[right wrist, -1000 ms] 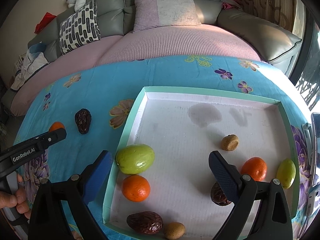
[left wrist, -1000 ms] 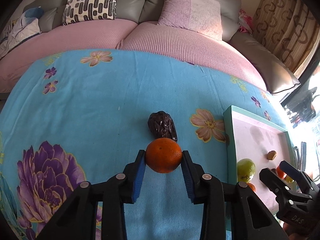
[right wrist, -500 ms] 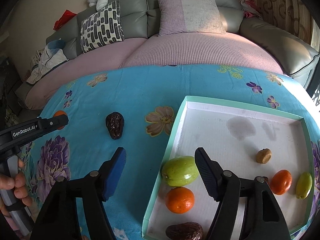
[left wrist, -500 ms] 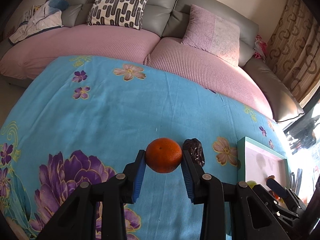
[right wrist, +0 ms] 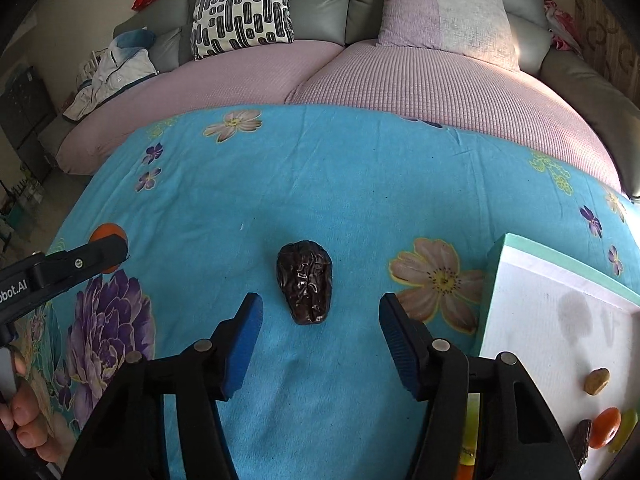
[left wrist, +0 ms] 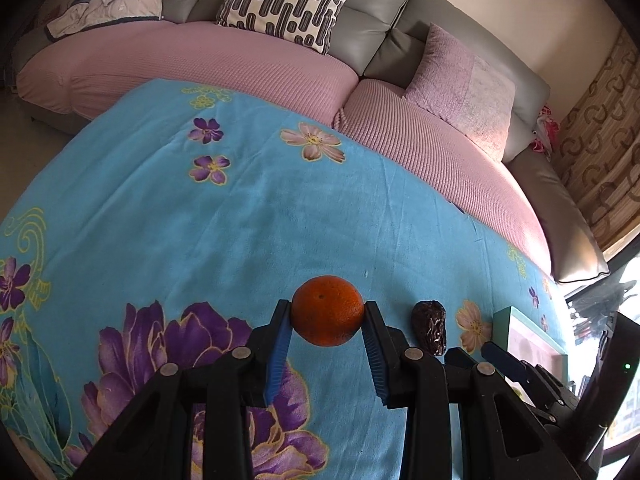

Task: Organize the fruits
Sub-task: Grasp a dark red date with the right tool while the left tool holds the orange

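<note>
Black claws (right wrist: pixel 320 332), blue ribbed pads (right wrist: pixel 244 336)

Cloth (left wrist: pixel 300 216): bright turquoise, printed with large purple blooms, small violet flowers, pale pink blossoms, yellow-green swirls. Orange (left wrist: pixel 327 310): deep orange, held between blue pads (left wrist: pixel 276 356) of black left gripper (left wrist: pixel 326 354). Date (right wrist: pixel 305 281): glossy, wrinkled, dark brown. Right gripper (right wrist: pixel 320 336): black frame, blue pads too. Tray (right wrist: pixel 560 264): mint green rim, white floor with grey smudges. Sofa (right wrist: pixel 320 4): grey, seat covers dusty pink waffle weave. Cushions: one white with black dashes (right wrist: pixel 242 10), one lilac and pale pink (right wrist: pixel 444 12). Curtain (left wrist: pixel 600 148): tan with brown curls.
</note>
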{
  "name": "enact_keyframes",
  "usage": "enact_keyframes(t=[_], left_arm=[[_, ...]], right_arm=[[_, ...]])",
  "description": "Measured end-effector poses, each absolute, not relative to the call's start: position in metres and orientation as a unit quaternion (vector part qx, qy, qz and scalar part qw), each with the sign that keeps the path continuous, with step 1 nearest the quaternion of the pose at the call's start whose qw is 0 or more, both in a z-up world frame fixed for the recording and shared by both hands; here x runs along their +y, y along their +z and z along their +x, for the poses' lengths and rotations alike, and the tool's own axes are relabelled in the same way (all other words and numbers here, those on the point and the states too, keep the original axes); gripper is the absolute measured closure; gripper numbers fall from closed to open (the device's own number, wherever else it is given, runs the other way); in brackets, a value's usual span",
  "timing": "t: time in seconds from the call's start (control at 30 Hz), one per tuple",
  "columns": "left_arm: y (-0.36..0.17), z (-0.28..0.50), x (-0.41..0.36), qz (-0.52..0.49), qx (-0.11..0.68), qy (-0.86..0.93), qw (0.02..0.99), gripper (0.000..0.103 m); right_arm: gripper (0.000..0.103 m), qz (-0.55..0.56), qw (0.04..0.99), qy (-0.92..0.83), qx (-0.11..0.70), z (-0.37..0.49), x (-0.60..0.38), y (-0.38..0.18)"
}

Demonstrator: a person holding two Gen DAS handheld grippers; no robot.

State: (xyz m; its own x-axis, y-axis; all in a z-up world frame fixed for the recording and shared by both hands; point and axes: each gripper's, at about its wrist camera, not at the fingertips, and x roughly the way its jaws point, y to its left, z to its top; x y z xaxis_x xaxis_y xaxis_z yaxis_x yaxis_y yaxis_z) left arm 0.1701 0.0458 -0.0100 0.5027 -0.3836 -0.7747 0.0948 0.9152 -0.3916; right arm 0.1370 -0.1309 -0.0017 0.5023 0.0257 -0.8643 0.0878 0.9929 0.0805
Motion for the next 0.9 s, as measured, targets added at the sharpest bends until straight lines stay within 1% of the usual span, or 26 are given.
enact_keyframes(t=[0.1,0.17,0.27,0.33,0.4,0.47,0.63,0.9], left_arm=[[-0.012,0.172,0.05,-0.158,0.481,-0.141,0.851,0.065],[-0.013,0.173,0.051,-0.162,0.483,-0.143,0.849,0.065],[-0.014,0.174,0.053,-0.168,0.484,-0.144,0.846,0.065],[-0.014,0.174,0.054,-0.17,0.485,-0.145,0.846,0.065],[-0.014,0.175,0.054,-0.17,0.485,-0.146,0.845,0.065],[-0.015,0.175,0.054,-0.17,0.486,-0.148,0.844,0.065],[-0.014,0.175,0.053,-0.169,0.485,-0.149,0.845,0.065],[-0.004,0.169,0.052,-0.162,0.476,-0.153,0.851,0.065]], right_arm=[[0.042,0.049,0.859,-0.018,0.51,0.151,-0.126,-0.01],[0.048,0.042,0.854,-0.021,0.518,0.159,-0.124,-0.016],[0.05,0.041,0.848,-0.027,0.527,0.167,-0.124,-0.024],[0.057,0.041,0.845,-0.027,0.532,0.169,-0.123,-0.027],[0.058,0.04,0.843,-0.027,0.536,0.169,-0.123,-0.03],[0.066,0.04,0.843,-0.025,0.536,0.168,-0.122,-0.03],[0.066,0.039,0.847,-0.021,0.53,0.161,-0.12,-0.022],[0.066,0.032,0.857,-0.036,0.514,0.133,-0.118,0.013]])
